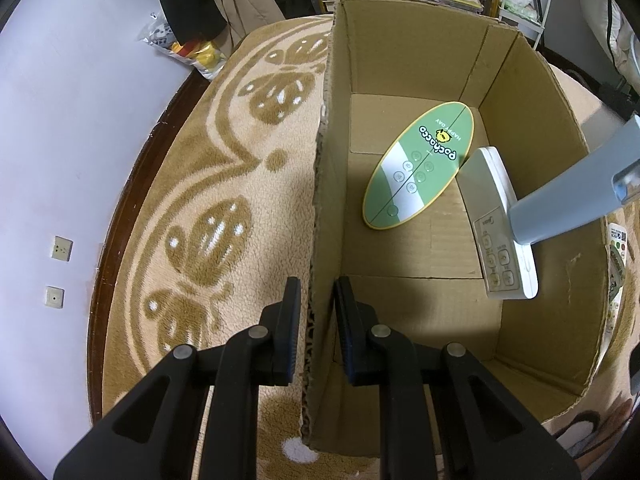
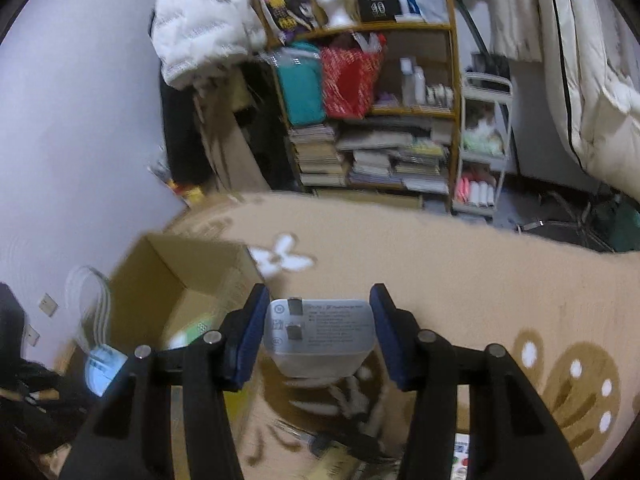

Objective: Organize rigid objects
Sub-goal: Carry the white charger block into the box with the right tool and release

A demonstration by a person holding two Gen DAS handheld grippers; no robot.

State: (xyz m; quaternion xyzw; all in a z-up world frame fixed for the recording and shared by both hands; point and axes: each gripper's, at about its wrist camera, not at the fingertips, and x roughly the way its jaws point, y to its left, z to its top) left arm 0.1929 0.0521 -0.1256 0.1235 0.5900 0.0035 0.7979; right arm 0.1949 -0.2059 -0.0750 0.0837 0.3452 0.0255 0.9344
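Currently the white charger sits between the pads of the right gripper, pinched on both sides and carried clear above the patterned rug. Its prong face points toward the camera. It is not yet in the cardboard box, which lies to the lower left in the right wrist view.

Items already stowed, as seen from the left wrist:
- A green oval board leans tilted on the box floor.
- A white remote control rests against the right-hand wall of the cardboard box, partly covered by a grey bar that cannot be identified.

Holding arrangement: the left gripper is pressed together on the near left wall of the box, one pad outside and one inside, and appears to steady it for loading.

Items remaining: loose objects lie on the rug below the right gripper, but blur prevents naming them. A printed card or package lies just outside the right wall of the box.

Assessment: the task appears to be partly done. Two items are in, one is in transit, and an uncertain number remain on the rug. The next step would probably bring the charger over the open top of the box, with clearance from the tilted board.
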